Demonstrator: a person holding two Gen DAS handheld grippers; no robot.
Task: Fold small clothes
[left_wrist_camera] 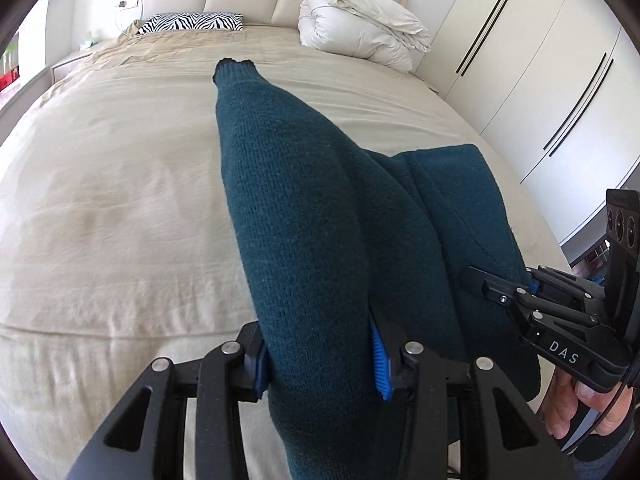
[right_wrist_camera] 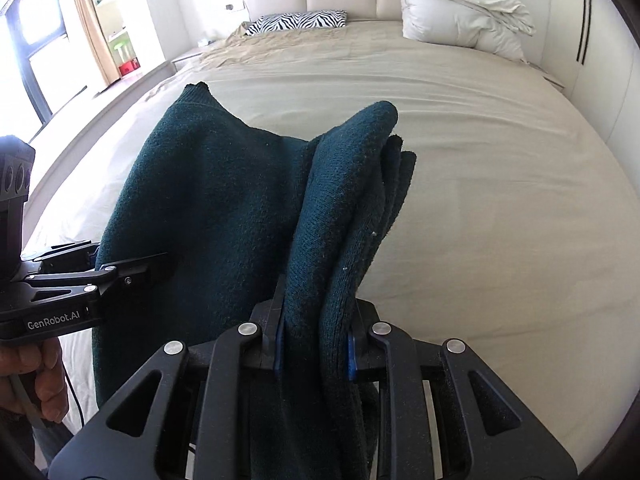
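A dark teal knitted sweater (left_wrist_camera: 304, 208) is held up over the bed by both grippers. My left gripper (left_wrist_camera: 320, 364) is shut on a thick fold of it; the knit runs forward to a ribbed end (left_wrist_camera: 234, 68). My right gripper (right_wrist_camera: 314, 348) is shut on a bunched, layered edge of the same sweater (right_wrist_camera: 224, 200). The right gripper also shows in the left wrist view (left_wrist_camera: 524, 288), clamped on the sweater's right edge. The left gripper shows in the right wrist view (right_wrist_camera: 132, 268), clamped on the left edge.
A wide bed with a beige sheet (left_wrist_camera: 120, 184) lies below. A zebra-print pillow (left_wrist_camera: 192, 22) and a rolled white duvet (left_wrist_camera: 360, 24) sit at the headboard. White wardrobes (left_wrist_camera: 560, 72) stand to the right, a window (right_wrist_camera: 40, 40) to the left.
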